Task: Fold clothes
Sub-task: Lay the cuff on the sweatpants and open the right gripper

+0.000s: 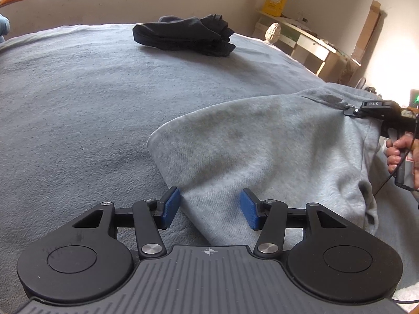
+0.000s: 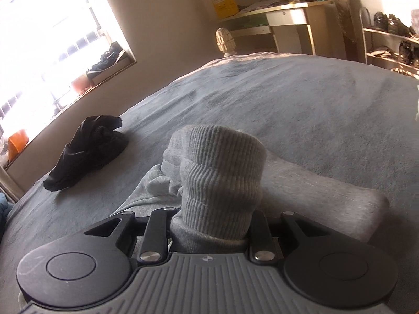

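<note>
Blue pads point(image 1: 171, 206) of the left gripper point(image 1: 209, 208) stand apart around the near edge of the grey sweatshirt point(image 1: 262, 144) on the bed point(image 1: 78, 91). Its length runs away to the right — there the right gripper point(image 2: 212, 217) is clamped on its ribbed cuff point(image 2: 222, 172).

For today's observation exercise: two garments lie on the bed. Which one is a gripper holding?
The light grey garment, pinched by the right gripper at its ribbed cuff. The black garment lies untouched, farther away.
</note>
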Demonstrator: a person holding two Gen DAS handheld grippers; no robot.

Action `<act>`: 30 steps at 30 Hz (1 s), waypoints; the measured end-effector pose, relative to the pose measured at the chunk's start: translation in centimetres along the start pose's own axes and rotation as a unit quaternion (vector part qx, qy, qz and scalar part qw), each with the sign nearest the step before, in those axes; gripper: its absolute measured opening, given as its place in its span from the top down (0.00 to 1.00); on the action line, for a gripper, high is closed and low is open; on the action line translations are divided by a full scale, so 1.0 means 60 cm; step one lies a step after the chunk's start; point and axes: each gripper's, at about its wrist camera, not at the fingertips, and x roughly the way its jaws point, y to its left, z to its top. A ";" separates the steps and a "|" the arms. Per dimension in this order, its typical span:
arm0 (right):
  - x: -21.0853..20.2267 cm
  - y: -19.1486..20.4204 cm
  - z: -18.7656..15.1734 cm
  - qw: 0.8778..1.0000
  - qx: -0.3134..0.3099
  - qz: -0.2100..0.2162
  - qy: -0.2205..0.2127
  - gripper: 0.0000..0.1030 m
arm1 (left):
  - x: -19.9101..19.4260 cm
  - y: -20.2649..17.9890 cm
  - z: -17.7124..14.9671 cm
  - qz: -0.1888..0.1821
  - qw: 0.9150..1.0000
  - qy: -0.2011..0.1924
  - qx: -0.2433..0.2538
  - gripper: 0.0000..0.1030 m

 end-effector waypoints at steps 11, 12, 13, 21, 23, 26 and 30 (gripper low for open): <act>0.015 -0.097 -0.005 0.995 0.102 0.009 -0.006 0.75 | 0.023 -0.008 0.004 -0.003 1.000 0.011 -0.004 0.51; 0.019 -0.107 -0.008 0.993 0.116 0.010 -0.003 0.74 | 0.024 -0.007 0.004 -0.003 1.000 0.012 -0.004 0.51; 0.023 -0.119 -0.011 0.990 0.140 0.015 0.004 0.70 | 0.024 -0.007 0.004 -0.003 1.000 0.013 -0.004 0.51; 0.026 -0.191 -0.007 0.948 0.301 0.079 0.065 0.54 | 0.013 0.002 0.004 -0.004 1.000 0.011 -0.020 0.50; 0.018 -0.200 -0.004 0.942 0.322 0.076 0.064 0.48 | 0.009 0.007 0.006 -0.007 1.000 0.010 -0.026 0.50; 0.005 -0.211 0.002 0.937 0.342 0.061 0.046 0.37 | 0.001 0.011 0.008 -0.007 1.000 0.006 -0.030 0.50; -0.027 -0.215 0.011 0.940 0.341 0.019 0.003 0.30 | -0.016 0.022 0.017 -0.005 0.999 -0.001 -0.032 0.50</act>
